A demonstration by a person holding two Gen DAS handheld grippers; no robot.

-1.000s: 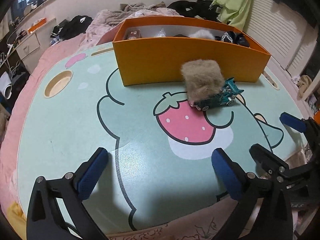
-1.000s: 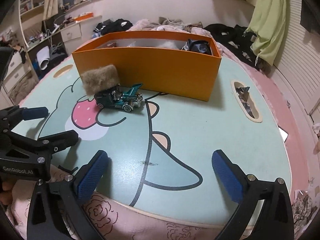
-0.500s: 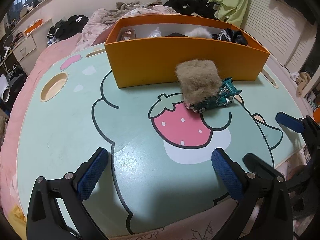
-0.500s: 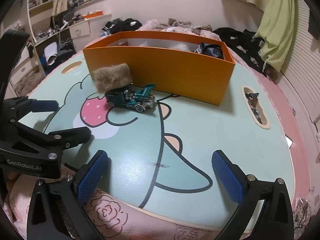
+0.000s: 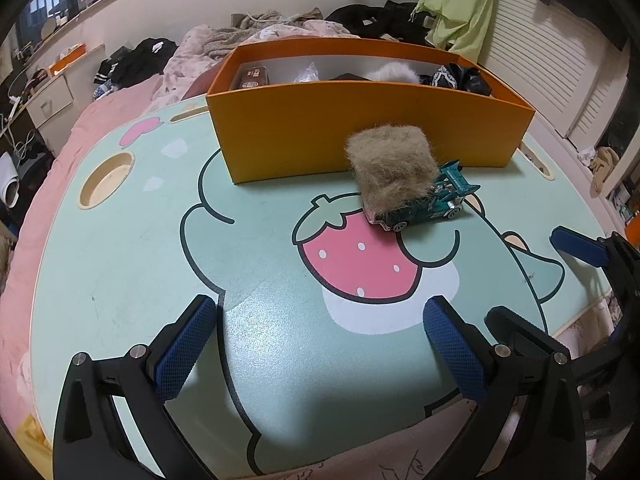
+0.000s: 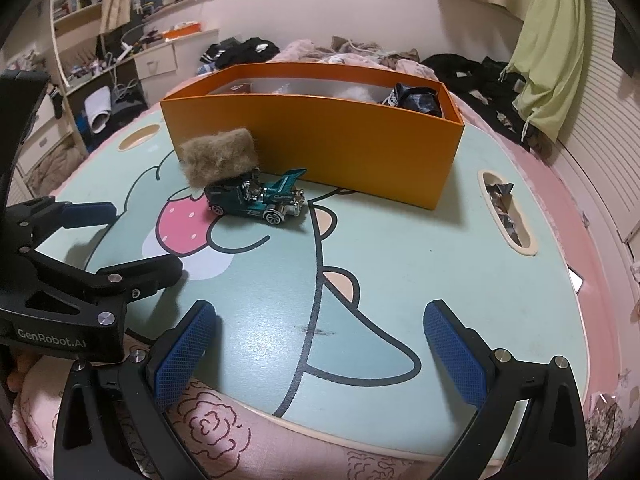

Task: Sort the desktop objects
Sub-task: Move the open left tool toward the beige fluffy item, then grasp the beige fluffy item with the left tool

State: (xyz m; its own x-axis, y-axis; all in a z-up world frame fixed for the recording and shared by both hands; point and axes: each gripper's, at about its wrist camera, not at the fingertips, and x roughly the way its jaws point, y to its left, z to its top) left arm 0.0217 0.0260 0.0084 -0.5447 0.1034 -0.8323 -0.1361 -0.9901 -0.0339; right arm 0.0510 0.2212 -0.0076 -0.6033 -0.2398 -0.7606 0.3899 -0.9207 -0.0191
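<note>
Compared with a second ago, the orange box (image 5: 360, 136), the furry tan block (image 5: 390, 172) and the teal toy car (image 6: 256, 198) are seen slightly nearer in both wrist views, their arrangement unchanged. The car lies on the table (image 5: 120, 264) touching the block, just before the box, well ahead of the left gripper (image 5: 316, 344) and right gripper (image 6: 320, 346), both spread wide and empty. Its long axis runs roughly parallel to the box front, rear wing toward the right gripper's side

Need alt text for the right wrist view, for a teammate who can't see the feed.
A teal toy car and a furry tan block touching it sit on a cartoon-printed table, in front of an orange box holding other items. The right gripper hangs open and empty at the near edge, with the left gripper open at left.
</note>
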